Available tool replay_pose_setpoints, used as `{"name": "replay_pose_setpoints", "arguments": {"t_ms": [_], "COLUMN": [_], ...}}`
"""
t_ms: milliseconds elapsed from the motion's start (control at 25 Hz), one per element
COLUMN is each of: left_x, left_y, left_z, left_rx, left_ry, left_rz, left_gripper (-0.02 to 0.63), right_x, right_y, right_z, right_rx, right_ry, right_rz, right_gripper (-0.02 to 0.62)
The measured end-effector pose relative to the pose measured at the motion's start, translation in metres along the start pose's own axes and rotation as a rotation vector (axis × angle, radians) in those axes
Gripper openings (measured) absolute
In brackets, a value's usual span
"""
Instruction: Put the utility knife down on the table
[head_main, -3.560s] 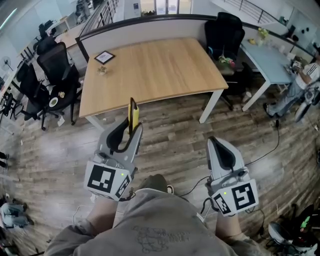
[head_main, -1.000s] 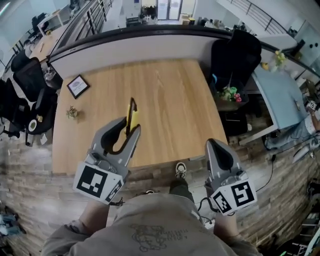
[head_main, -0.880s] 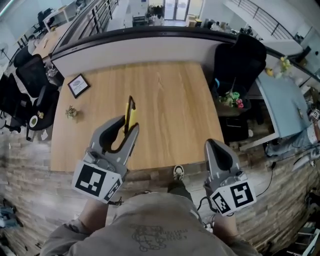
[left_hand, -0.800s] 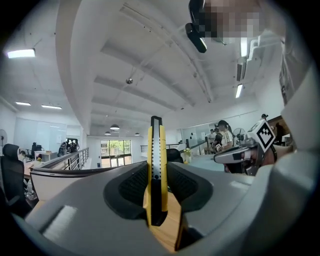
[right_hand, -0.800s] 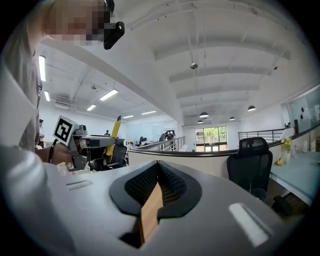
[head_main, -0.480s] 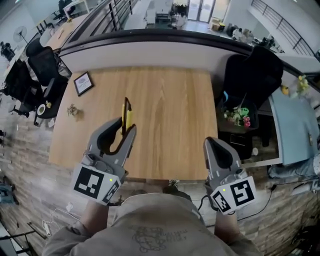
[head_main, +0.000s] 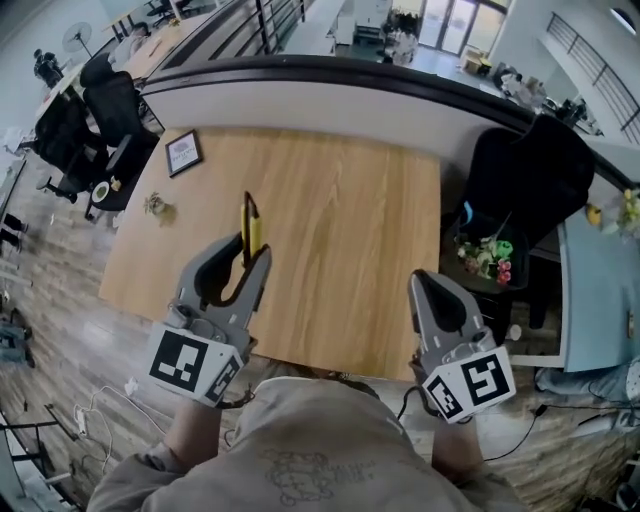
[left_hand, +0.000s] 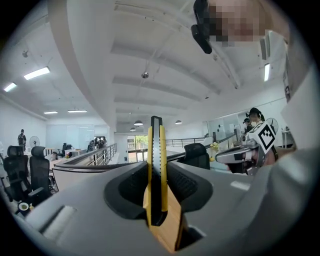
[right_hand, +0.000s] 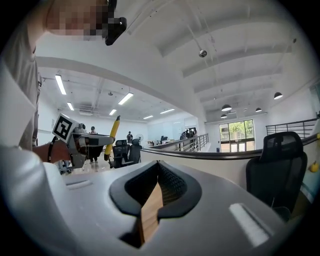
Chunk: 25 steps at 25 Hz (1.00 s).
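**Knife in the left gripper, not yet on the table**

We see the left gripper (head_main: 250, 258) pinching a yellow and black utility knife (head_main: 249, 215) by its lower end. In the left gripper view both jaws press against the knife's flat sides, and the knife rises narrow-edge-on out of the gap between them. The right gripper view shows it from the side, standing nearly upright above the left gripper with a slight tilt. In the head view the knife shows against the near left part of the wooden table (head_main: 340, 220), held up in the air and not lying on the top.

The right gripper (head_main: 422, 283) is held at the table's near edge, well apart from the left one. Its jaws are pressed together at the tips with nothing between them.

On the far left corner of the table lies a small framed picture (head_main: 183, 152), and near it, towards us, a little plant (head_main: 155, 205). A low partition wall (head_main: 330, 95) runs along the table's far edge. A black office chair (head_main: 530, 170) stands just beside the table's right side, and more black chairs (head_main: 95, 115) stand off its left end.
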<state>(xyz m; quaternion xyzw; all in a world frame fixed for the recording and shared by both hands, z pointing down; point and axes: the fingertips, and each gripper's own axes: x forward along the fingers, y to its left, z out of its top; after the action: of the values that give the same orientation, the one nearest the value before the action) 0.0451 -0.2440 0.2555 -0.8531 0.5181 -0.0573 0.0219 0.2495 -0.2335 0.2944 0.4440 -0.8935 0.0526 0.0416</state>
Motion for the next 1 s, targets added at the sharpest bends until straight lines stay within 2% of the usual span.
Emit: {"name": "replay_pose_setpoints", "arguments": {"t_ms": [200,560,800,1000], "left_x": [-0.001,0.006,0.023,0.059], "left_y": [0.005,0.019,0.040,0.063], "left_z": [-0.011,-0.023,-0.062,-0.081], "left_rx": [-0.007,0.009,0.005,0.079], "left_ry": [0.030,0.054,0.169,0.228], "left_rz": [0.023,-0.001,-0.022,-0.041], "left_gripper": [0.117,0.117,0.117,0.117], "right_x": [0.004,0.014,0.032,0.062], "right_y": [0.000,0.001,0.001,-0.009], "right_z": [0.003,-0.010,-0.015,-0.025], "right_rx": [0.006,0.017,0.041,0.032], "right_ry": [-0.018,0.014,0.001,0.048], "right_rz": [0.026,-0.017,-0.009,-0.023], "right_gripper": [0.011,0.011,0.011,0.011]}}
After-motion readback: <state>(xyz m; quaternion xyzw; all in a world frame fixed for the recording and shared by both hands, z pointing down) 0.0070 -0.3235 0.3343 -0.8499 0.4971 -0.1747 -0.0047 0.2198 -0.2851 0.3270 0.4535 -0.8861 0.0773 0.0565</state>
